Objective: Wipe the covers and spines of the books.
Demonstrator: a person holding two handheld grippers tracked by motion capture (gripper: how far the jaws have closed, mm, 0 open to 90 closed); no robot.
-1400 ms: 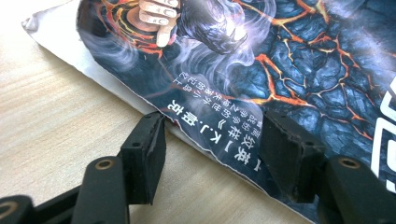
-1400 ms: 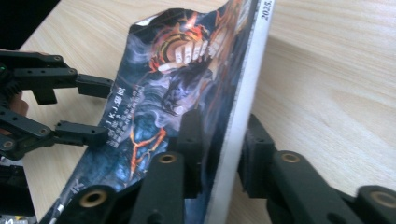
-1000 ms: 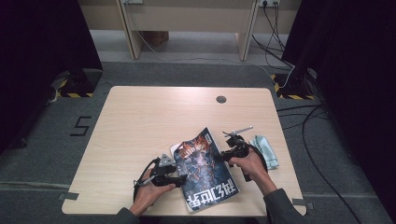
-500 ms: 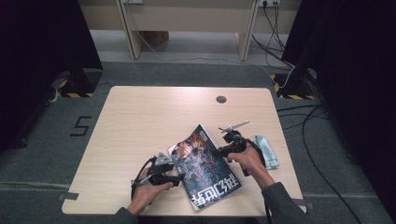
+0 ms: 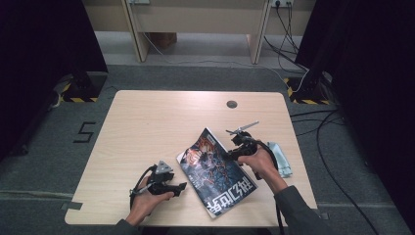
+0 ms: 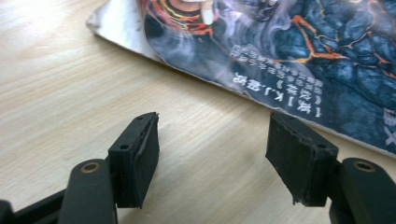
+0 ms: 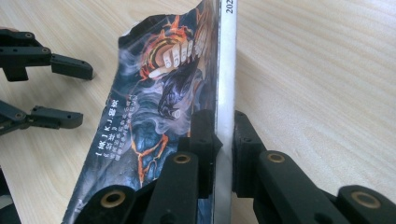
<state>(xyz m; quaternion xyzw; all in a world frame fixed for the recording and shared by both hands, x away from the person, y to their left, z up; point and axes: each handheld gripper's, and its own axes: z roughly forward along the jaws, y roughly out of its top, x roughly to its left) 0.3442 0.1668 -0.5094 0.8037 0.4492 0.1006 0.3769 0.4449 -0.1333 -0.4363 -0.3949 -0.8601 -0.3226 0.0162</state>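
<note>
**Right gripper clamping magazine spine; left gripper standing open beside it**

The magazine (image 5: 218, 176) is lying toward the near right part of the wooden table (image 5: 161, 122), its dark cover with orange lava-like art facing up. In the high view its right edge is lifting off the tabletop where the right gripper (image 5: 234, 152) is holding it; the rest is resting on the wood.

In the right gripper view, the right gripper (image 7: 224, 140) is pinching the magazine (image 7: 159, 102) at the white spine strip, one black jaw pressing on the cover side and the other on the back. The spine is standing nearly on edge between the pads, and the cover is curving away toward the left of that view.

The left gripper (image 5: 180, 186) is sitting on the near left of the table, just beside the magazine's left edge, held in the person's left hand (image 5: 147, 198). In the left gripper view, the left gripper (image 6: 212, 144) is standing with a wide gap between its jaws, which have just been opening; bare table is showing between them. The magazine (image 6: 289, 51) is lying just beyond the fingertips, not touching either pad.

A grey flat packet (image 5: 280, 159) is lying on the table just to the right of the right hand (image 5: 259, 161).
</note>
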